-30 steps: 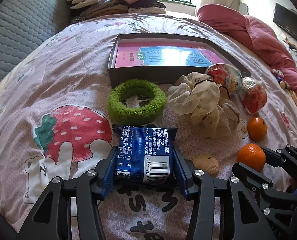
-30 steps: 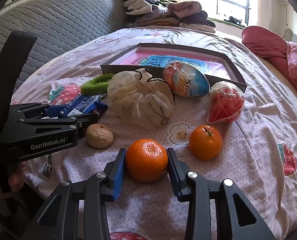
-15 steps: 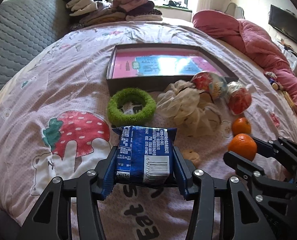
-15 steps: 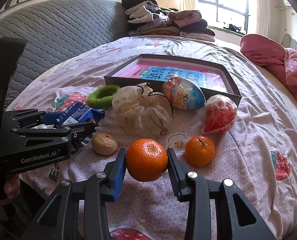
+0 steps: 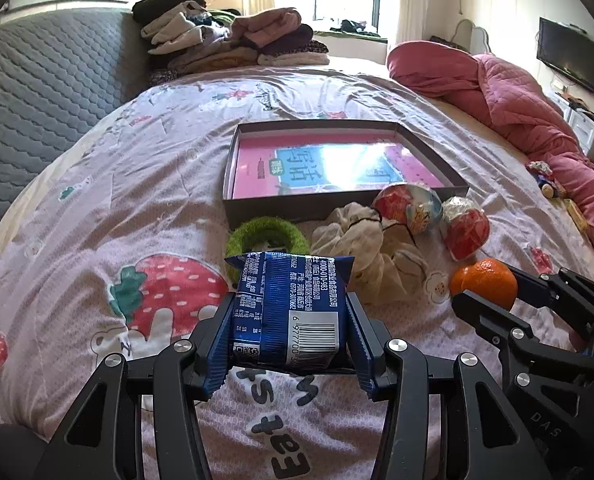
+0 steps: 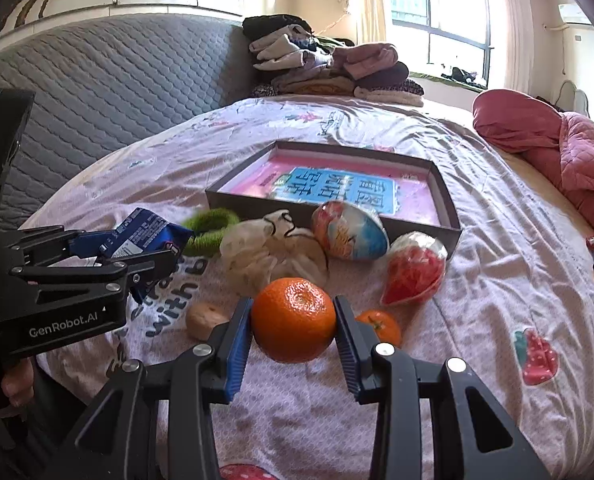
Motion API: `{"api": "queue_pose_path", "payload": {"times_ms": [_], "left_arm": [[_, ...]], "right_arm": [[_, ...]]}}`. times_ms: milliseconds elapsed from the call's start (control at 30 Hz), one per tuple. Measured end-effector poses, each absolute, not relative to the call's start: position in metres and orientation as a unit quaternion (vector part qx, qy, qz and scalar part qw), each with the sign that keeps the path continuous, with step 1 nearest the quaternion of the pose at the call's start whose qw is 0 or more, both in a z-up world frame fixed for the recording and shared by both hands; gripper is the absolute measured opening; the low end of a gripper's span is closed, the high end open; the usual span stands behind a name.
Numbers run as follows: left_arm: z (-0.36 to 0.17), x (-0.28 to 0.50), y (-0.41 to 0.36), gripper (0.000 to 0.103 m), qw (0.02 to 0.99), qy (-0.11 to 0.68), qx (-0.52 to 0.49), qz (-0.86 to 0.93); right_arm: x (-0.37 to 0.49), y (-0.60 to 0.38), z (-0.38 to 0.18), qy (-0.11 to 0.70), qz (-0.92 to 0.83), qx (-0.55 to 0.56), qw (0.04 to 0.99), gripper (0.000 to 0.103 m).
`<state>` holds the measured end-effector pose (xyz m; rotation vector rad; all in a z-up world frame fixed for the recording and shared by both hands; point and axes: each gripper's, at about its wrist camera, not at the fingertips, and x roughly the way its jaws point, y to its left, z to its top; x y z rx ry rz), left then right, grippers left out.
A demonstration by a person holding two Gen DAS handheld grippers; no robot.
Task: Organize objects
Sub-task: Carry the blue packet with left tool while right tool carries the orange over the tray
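Note:
My left gripper point(image 5: 289, 334) is shut on a blue snack packet point(image 5: 291, 308) and holds it above the bedsheet; the packet point(image 6: 141, 232) also shows at the left of the right wrist view. My right gripper point(image 6: 293, 328) is shut on an orange tangerine point(image 6: 293, 319), lifted off the bed; the same tangerine point(image 5: 484, 283) appears at the right of the left wrist view. Ahead lies a shallow grey box point(image 5: 455, 188) with a pink and blue book inside point(image 6: 337, 188).
On the sheet before the box lie a green fuzzy ring point(image 5: 267, 236), a cream scrunchie point(image 6: 271, 254), a colourful egg point(image 6: 349, 236), a red wrapped ball point(image 6: 415, 270), a second tangerine point(image 6: 381, 326) and a walnut point(image 6: 205, 320). Folded clothes point(image 5: 233, 40) and a pink quilt point(image 5: 517, 100) lie farther back.
Both grippers have risen with their loads, and the items on the bed now look lower and farther off. Neither grip has changed.

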<state>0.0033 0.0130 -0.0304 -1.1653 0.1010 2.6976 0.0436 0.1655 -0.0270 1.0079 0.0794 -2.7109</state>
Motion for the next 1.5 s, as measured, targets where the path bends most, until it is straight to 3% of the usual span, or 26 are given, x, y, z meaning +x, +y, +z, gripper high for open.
{"api": "queue_pose_path", "payload": {"times_ms": [867,1500], "left_arm": [[0.010,-0.043,0.039,0.053,0.104,0.057,-0.353,0.928],[0.001,-0.094,0.038,0.053,0.097,0.054,-0.366,0.924]], "right_arm": [[0.009,0.188,0.020,0.035,-0.951,0.290,0.101,0.040],[-0.044,0.197,0.033,0.036,-0.953,0.285,0.093,0.040]]}}
